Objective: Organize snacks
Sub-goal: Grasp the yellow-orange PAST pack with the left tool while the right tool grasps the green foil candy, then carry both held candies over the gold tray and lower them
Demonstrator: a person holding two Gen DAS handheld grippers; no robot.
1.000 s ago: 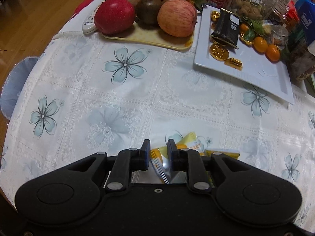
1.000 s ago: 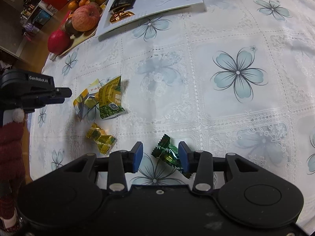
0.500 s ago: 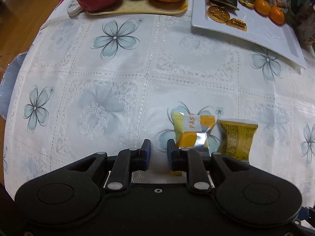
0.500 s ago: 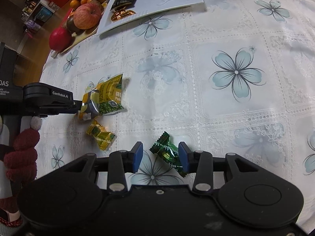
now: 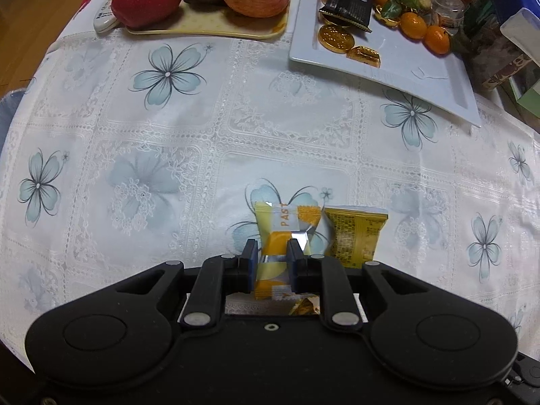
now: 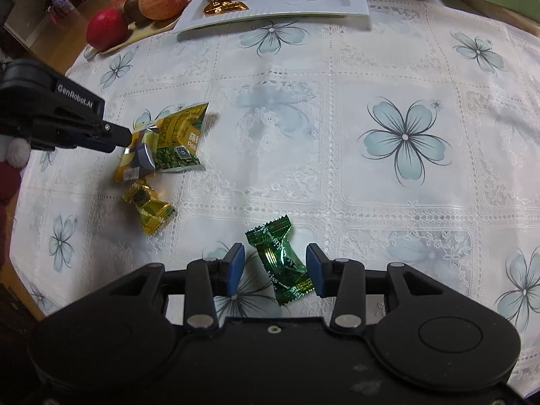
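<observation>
A yellow-orange pastry packet (image 5: 287,226) lies on the flowered tablecloth, its lower half pinched between the pads of my left gripper (image 5: 272,260), which is shut on it. Seen from the right wrist view, the left gripper (image 6: 114,136) comes in from the left onto that packet (image 6: 138,158). A green-wrapped candy (image 6: 276,253) lies on the cloth between the fingers of my right gripper (image 6: 274,266). That gripper is open: there is a gap at the left pad, and the wrapper is close to the right pad. A yellow-green pea packet (image 6: 182,138) leans against the pastry packet.
A gold-wrapped candy (image 6: 148,207) lies just below the two packets. At the back a white tray (image 5: 422,81) holds gold coins, a black packet and small oranges. Beside it stands a fruit tray (image 5: 209,23) with apples. A dark red sleeve (image 6: 8,182) is at the left edge.
The left gripper moved in over the pastry packet, which now sits between its pads and has crumpled against the pea packet. The right gripper rolled slightly, and the green candy is still between its fingers.
</observation>
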